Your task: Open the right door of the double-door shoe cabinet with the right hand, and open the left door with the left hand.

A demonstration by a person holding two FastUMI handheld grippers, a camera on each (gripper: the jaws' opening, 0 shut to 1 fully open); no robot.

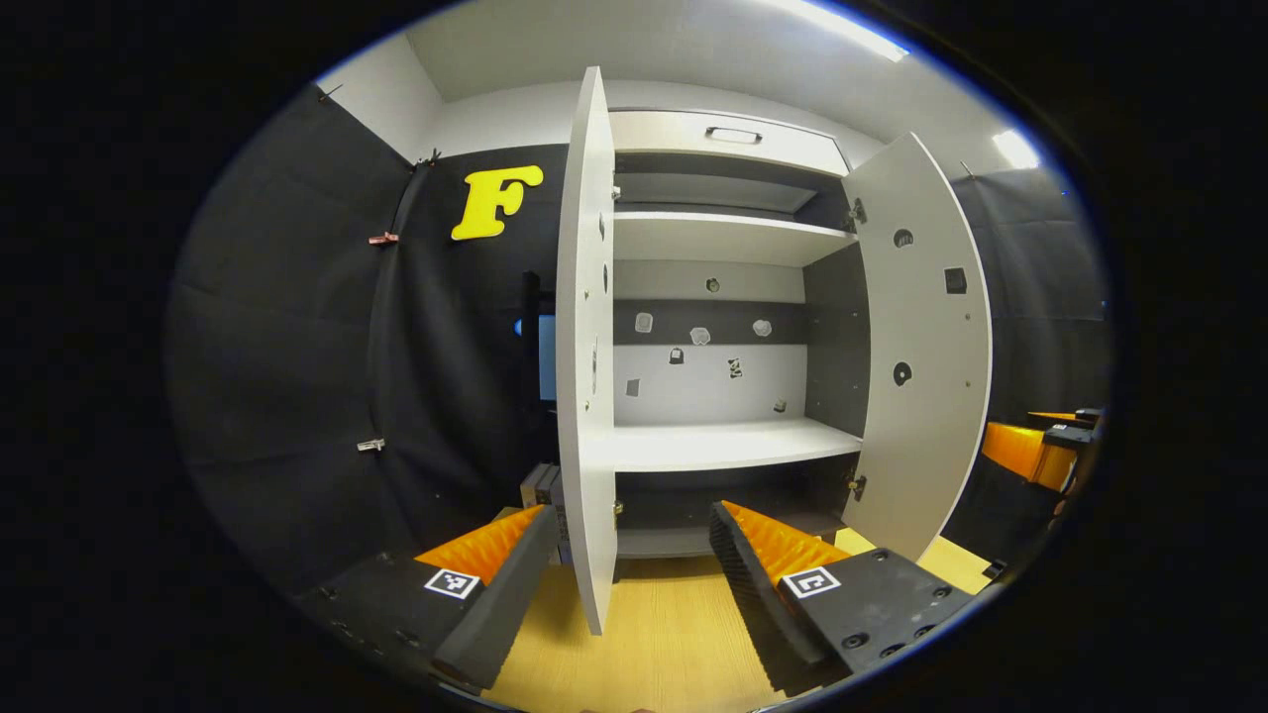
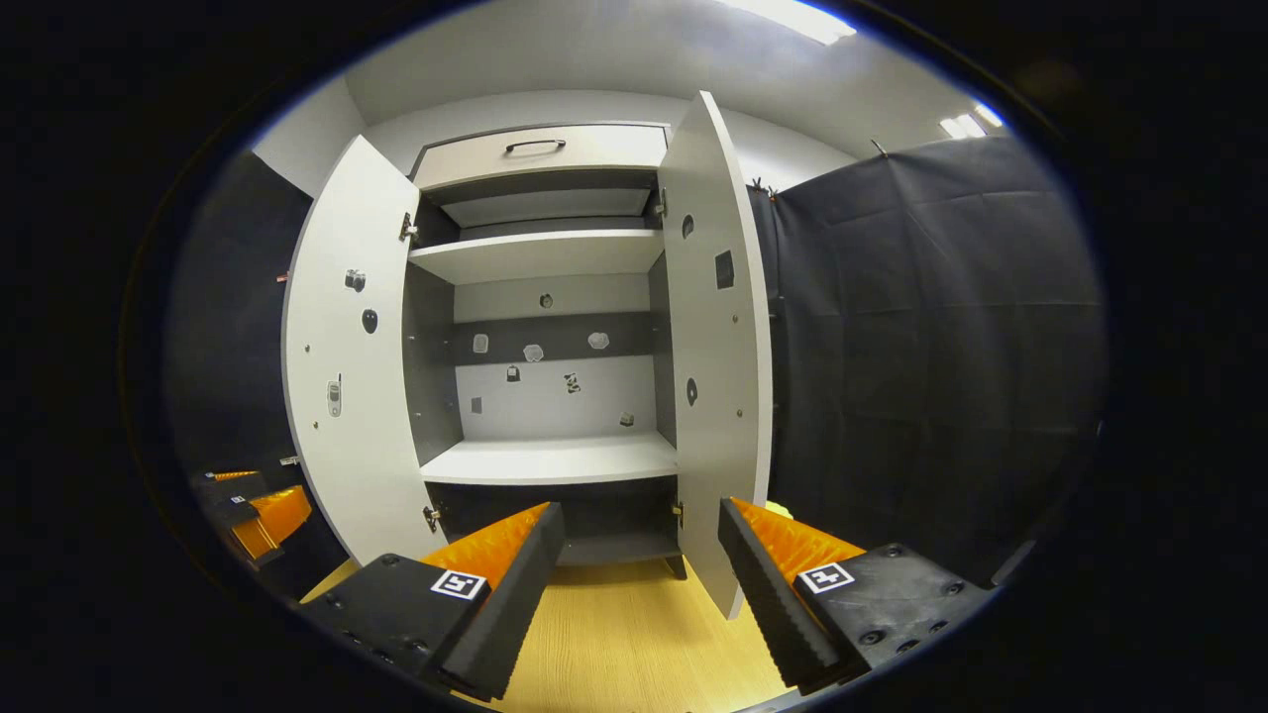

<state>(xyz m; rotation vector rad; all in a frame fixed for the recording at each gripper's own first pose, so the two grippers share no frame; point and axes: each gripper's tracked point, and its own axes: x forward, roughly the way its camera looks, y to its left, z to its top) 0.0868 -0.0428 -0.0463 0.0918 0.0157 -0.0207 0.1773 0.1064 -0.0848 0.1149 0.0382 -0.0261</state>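
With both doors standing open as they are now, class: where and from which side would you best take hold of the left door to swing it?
Grip the left door by its free front edge, probably near mid-height. It stands edge-on toward the left gripper, between that gripper's open fingers, so a straight-ahead approach lets them close on its two flat faces. The panel looks thin enough to pinch.

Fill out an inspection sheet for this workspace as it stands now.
Surface: light wood floor in front of the cabinet.
Job's things: shoe cabinet; left door and right door both swung open; shelves bare.
Clutter: small stickers on the back panel.
Grippers: left gripper open, its fingers either side of the left door's edge; right gripper open, near the right door's edge.
Cables: nothing seen.
Surroundings: black cloth wall, ceiling lights.
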